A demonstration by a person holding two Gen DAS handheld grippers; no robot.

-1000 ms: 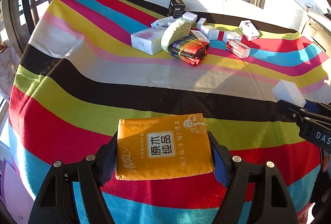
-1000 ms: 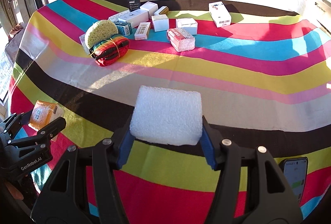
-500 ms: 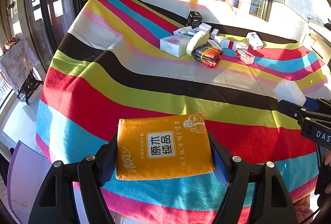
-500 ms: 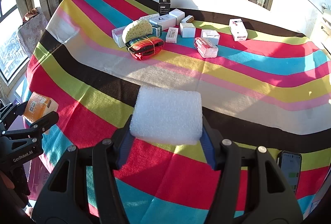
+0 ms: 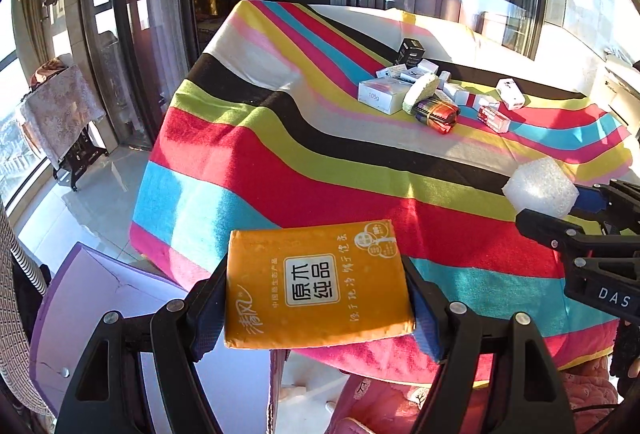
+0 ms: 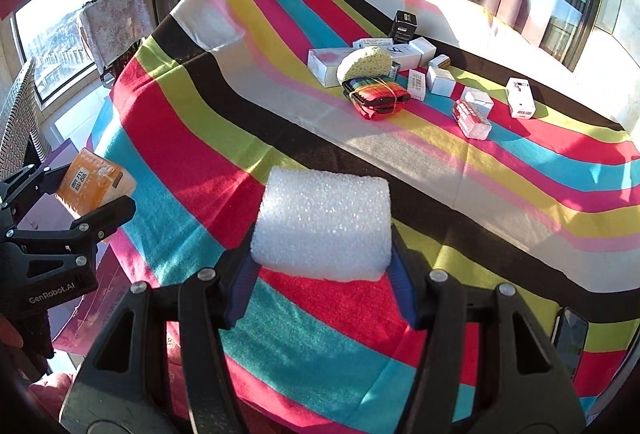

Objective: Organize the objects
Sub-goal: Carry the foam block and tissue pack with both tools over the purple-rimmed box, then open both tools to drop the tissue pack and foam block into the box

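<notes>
Carrying step, I judge: the left gripper (image 5: 316, 310) pinches an orange tissue pack (image 5: 318, 284) past the worktop's (image 5: 280, 169) near-left edge, over a purple box (image 5: 100, 298); the right gripper (image 6: 320, 274) pinches a white foam block (image 6: 324, 222) above the near edge. Next calls for lowering each into its place.

Striped table (image 6: 224, 121) with boxes (image 6: 326, 65), sponge (image 6: 365, 62).
</notes>
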